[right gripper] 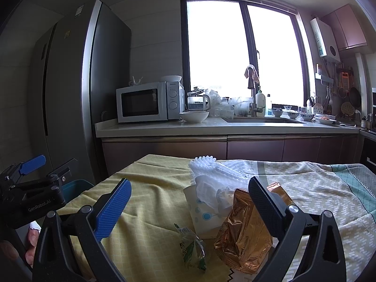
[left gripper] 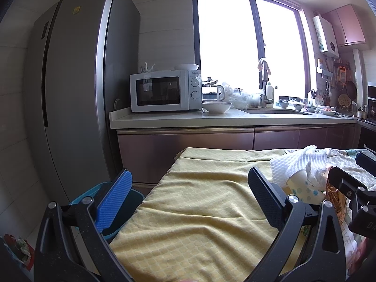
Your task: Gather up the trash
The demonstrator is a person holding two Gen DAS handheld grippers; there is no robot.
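Observation:
Trash lies on the yellow tablecloth [right gripper: 150,202]: a paper cup with blue dots [right gripper: 202,213] stuffed with white tissue, a copper foil wrapper [right gripper: 242,235], a small green-and-clear wrapper [right gripper: 192,249] and white bubble wrap [right gripper: 216,169]. My right gripper [right gripper: 190,202] is open and empty, just before the cup and foil wrapper. My left gripper [left gripper: 190,192] is open and empty over bare yellow cloth [left gripper: 199,223], left of the trash. The cup [left gripper: 303,188] and bubble wrap [left gripper: 300,162] show at its right. A blue bin [left gripper: 117,209] stands on the floor at the table's left edge.
A kitchen counter [left gripper: 223,117] with a microwave [left gripper: 164,91], a white bowl [left gripper: 216,107], a sink and dishes runs behind the table. A tall grey fridge [left gripper: 77,94] stands at the left. A patterned white-green cloth [right gripper: 317,188] covers the table's right part.

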